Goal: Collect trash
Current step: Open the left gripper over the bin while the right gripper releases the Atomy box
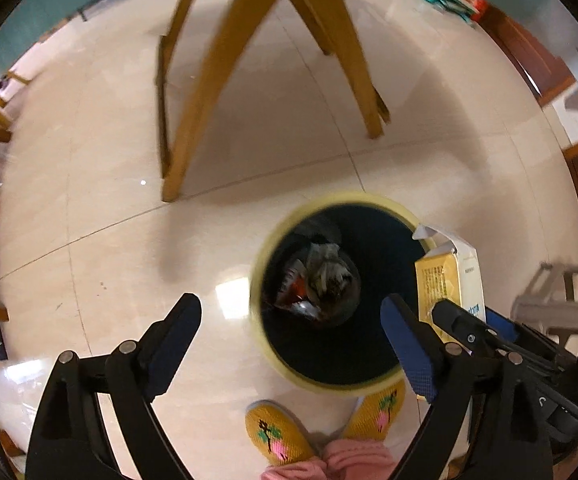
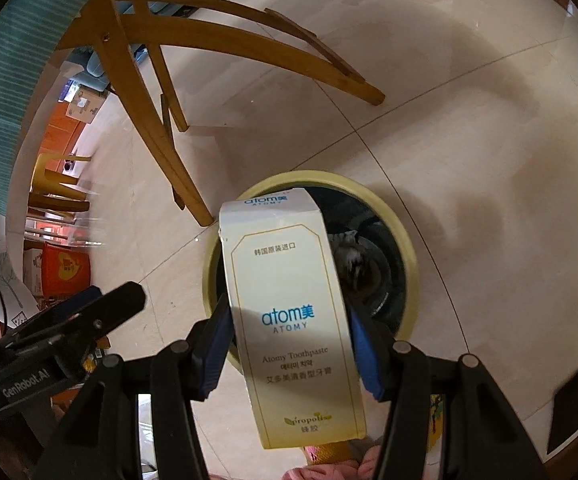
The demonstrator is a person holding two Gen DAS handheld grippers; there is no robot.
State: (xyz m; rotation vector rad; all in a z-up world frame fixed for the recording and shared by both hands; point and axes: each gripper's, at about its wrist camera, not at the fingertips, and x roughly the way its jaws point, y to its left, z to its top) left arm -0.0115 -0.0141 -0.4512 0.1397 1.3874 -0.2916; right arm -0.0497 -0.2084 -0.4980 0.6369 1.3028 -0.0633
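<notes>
Right wrist: one toothpaste box [image 2: 293, 320], one bin [image 2: 405, 248].

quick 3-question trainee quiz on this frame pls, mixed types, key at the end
1. True or false: the right gripper is empty.
2. Multiple choice: the trash bin stands on the floor and
A) is empty
B) already holds crumpled wrappers
C) is covered by a lid
3. Fill in: the left gripper has its jaws ____ with nothing between them.

Key
1. False. Its jaws are closed on the toothpaste box, held over the bin's mouth.
2. B. The wrappers lie at the bottom; no lid is on it.
3. Open.
</notes>
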